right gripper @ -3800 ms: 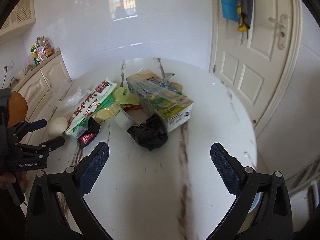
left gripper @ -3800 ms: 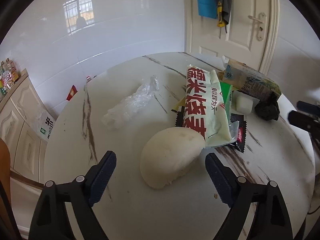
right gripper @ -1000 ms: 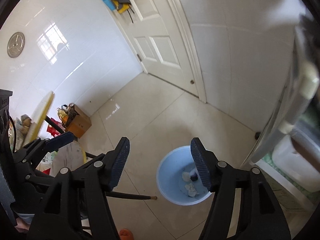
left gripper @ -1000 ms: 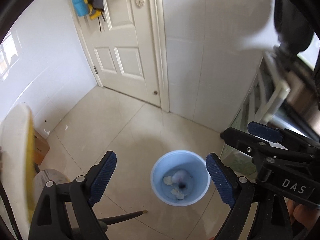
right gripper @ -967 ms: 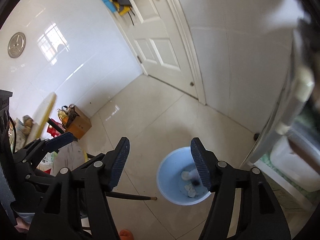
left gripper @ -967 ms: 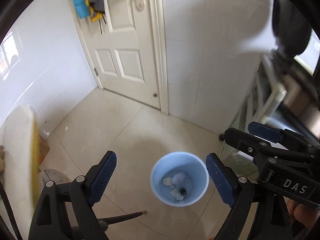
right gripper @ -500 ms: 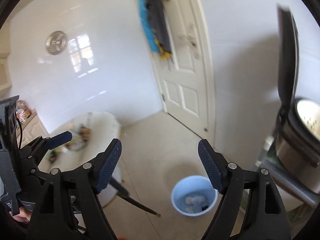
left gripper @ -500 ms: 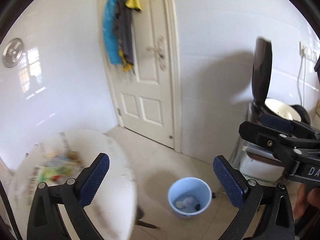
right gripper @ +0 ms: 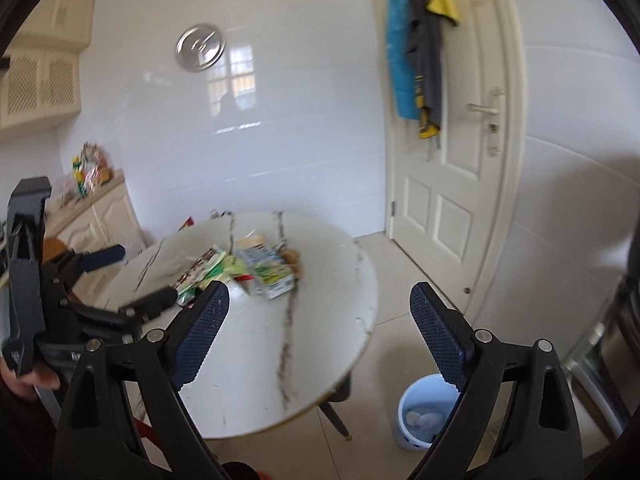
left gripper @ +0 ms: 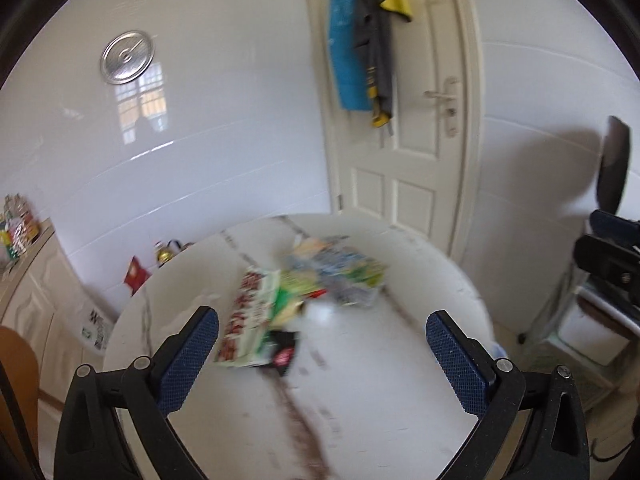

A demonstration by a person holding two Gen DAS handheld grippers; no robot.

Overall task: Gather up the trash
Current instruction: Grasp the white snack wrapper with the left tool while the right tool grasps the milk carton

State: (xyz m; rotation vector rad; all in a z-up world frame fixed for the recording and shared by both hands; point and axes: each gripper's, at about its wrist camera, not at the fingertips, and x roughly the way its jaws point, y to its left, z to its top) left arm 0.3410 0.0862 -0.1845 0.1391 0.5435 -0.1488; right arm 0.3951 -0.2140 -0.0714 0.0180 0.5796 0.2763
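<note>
Both hand-held grippers angle downward over the round tabletop (right gripper: 256, 376), the left hand-held gripper (left gripper: 322, 354) spread wide and empty, the right hand-held gripper (right gripper: 320, 330) having just been opening with nothing between, facing the blurred trash pile (left gripper: 296, 292) mid-tabletop.

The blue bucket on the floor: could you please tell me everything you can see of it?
The blue bucket is a light blue, plastic-looking round pail standing upright and open-topped on the pale tiled floor, beside the round table's edge, near one dark table leg. Pale crumpled pieces lie at its bottom. The right gripper's finger hides part of its rim. Nothing grips it.
</note>
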